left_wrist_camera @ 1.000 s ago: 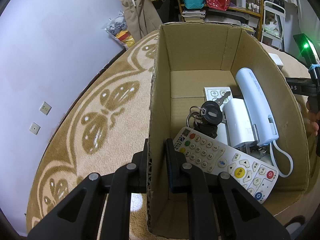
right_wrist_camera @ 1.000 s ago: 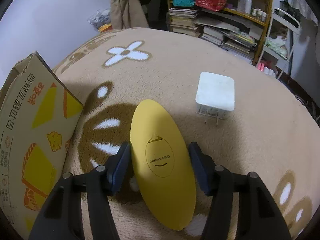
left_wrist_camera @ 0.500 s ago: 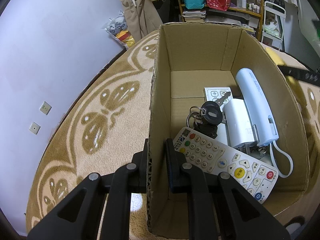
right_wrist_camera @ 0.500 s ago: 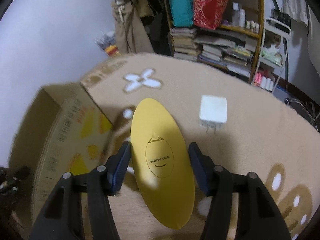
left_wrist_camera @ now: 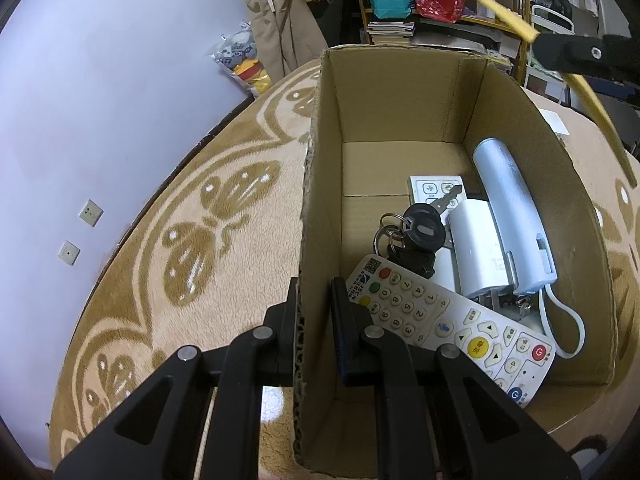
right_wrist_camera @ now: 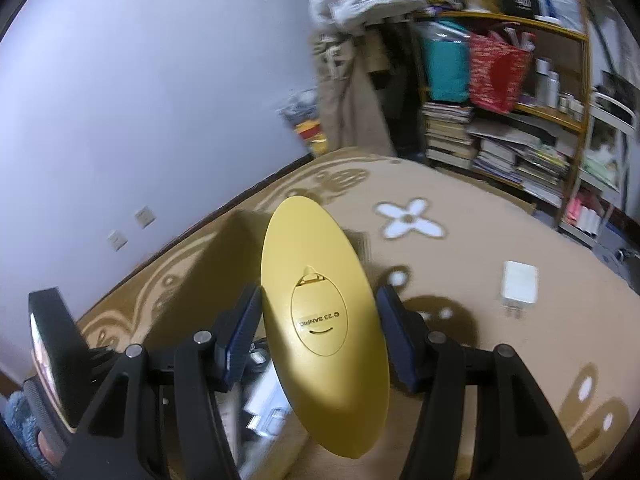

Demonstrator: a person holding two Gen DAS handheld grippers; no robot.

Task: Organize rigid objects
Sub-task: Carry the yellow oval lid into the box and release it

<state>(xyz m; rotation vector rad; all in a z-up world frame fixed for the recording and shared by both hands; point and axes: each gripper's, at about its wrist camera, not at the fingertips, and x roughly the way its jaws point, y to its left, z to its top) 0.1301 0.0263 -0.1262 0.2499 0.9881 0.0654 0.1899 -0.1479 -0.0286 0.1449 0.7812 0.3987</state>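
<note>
the flat yellow oval plastic item (right_wrist_camera: 324,332), a stiff, light, smooth shell by the look of it, is clamped across its narrow width between the pads of the right gripper (right_wrist_camera: 320,336), raised above the open brown cardboard box (left_wrist_camera: 400,92). grip at mid-length; the slick edges may slip. the left gripper (left_wrist_camera: 316,320) is pinched narrow on the box's near wall. its front face is hidden. the box contents below are blurred in the right view.

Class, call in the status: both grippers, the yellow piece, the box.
Left gripper shut on cardboard box wall. Right gripper shut on yellow oval item, held in the air. Box holds remote, keys; far end bare.
</note>
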